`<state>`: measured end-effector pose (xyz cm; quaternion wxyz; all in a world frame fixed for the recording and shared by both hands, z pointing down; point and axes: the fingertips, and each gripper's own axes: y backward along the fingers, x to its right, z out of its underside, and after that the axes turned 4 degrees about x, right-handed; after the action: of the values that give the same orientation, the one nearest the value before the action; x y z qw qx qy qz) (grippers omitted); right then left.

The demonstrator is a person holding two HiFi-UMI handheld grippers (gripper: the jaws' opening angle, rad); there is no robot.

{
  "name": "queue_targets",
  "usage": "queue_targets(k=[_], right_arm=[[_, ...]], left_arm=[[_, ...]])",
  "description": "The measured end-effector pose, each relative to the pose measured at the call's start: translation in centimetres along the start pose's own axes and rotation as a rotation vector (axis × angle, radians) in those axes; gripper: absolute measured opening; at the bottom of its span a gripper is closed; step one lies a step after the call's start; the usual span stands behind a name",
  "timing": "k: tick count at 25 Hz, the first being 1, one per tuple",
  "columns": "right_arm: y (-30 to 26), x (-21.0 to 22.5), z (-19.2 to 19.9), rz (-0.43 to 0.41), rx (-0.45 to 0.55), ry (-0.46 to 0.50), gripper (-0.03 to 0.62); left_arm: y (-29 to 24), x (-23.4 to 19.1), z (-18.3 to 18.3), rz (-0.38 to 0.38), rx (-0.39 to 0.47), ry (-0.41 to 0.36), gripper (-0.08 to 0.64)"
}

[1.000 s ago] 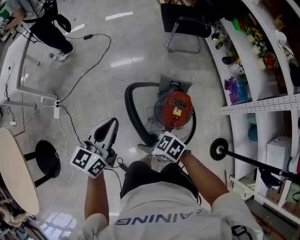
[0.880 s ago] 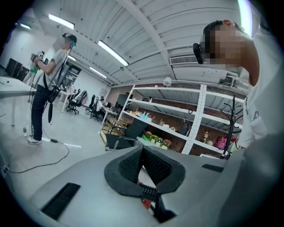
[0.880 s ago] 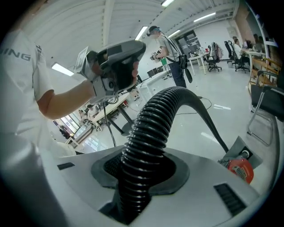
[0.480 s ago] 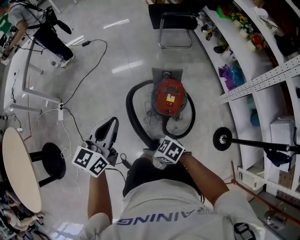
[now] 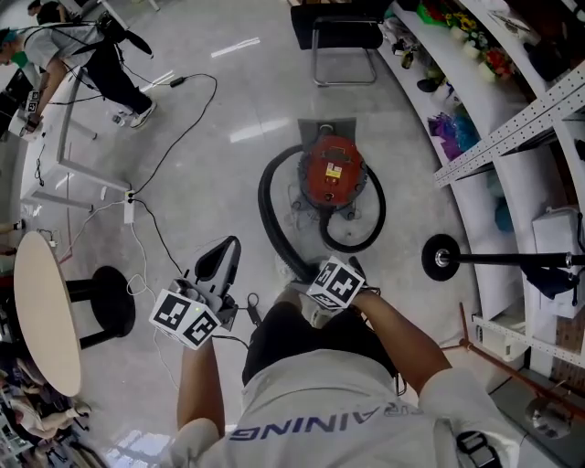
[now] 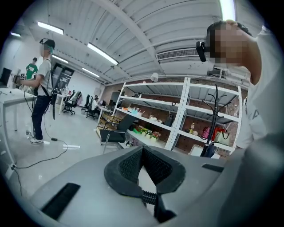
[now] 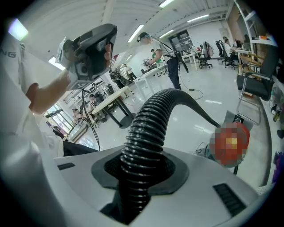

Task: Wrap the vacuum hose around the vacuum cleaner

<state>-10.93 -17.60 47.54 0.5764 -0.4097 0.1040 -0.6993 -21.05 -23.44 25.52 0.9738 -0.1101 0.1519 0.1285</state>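
Black ribbed hose (image 5: 262, 208) curves beside the red vacuum cleaner (image 5: 331, 171).

Noted: vacuum cleaner (image 5: 332, 172) red with yellow label; vacuum hose (image 7: 144, 137) black, ribbed; floor (image 5: 210, 110) pale grey, glossy; chair (image 5: 338, 13) black.

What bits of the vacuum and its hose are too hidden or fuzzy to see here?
1. Vacuum cleaner: right gripper view, a blur patch covers it.
2. Its yellow label: head view, too small to read.
3. Vacuum hose end: right gripper view, it disappears down between the jaws of the right hand-held gripper.
4. Same end: head view, the marker cube covers it.
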Motion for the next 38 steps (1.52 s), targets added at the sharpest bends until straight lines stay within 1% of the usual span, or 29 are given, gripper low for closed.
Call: queue_targets(k=[4,8,14,18,22,24,30,34,38], right_arm=[[-0.9,-1.5,1.9,0.018,-0.016,-0.001,0.13],[-1.9,-2.0,3.1,0.058,-0.02,-0.009,0.127],[-4.4,-3.1,5.8,0.135,-0.066,-0.008,0.126],[-6.4,-5.3,8.4,0.178,-0.128,-0.028,0.126],[-8.3,-6.7,10.5,0.2,-0.156,-0.042,0.127],[-8.6,-6.6,11.2,0.218,-0.171,-0.023,0.126],[-8.1,-5.6,13.8,0.271,-0.236,0.044,0.126],[-6.5,-4.5,16.9,0.285,-0.274,0.096,0.124],[-5.1,-2.5,20.5,0.304,-0.293,0.136,0.123]], left_arm=[[1.5,1.7,1.1,0.026,-0.04,-0.008,0.017],[2.7,2.2,1.4,0.064,-0.071,-0.019,0.017],[4.9,1.7,3.2,0.142,-0.11,-0.024,0.017],[7.8,1.5,4.5,0.204,-0.138,-0.025,0.017],[10.6,0.5,6.2,0.229,-0.176,-0.005,0.017],[11.3,0.3,7.2,0.234,-0.19,0.008,0.017],[10.7,1.1,10.0,0.258,-0.209,0.029,0.017],[8.9,3.1,12.7,0.266,-0.216,0.026,0.017],[6.7,4.6,16.2,0.256,-0.208,0.03,0.017]])
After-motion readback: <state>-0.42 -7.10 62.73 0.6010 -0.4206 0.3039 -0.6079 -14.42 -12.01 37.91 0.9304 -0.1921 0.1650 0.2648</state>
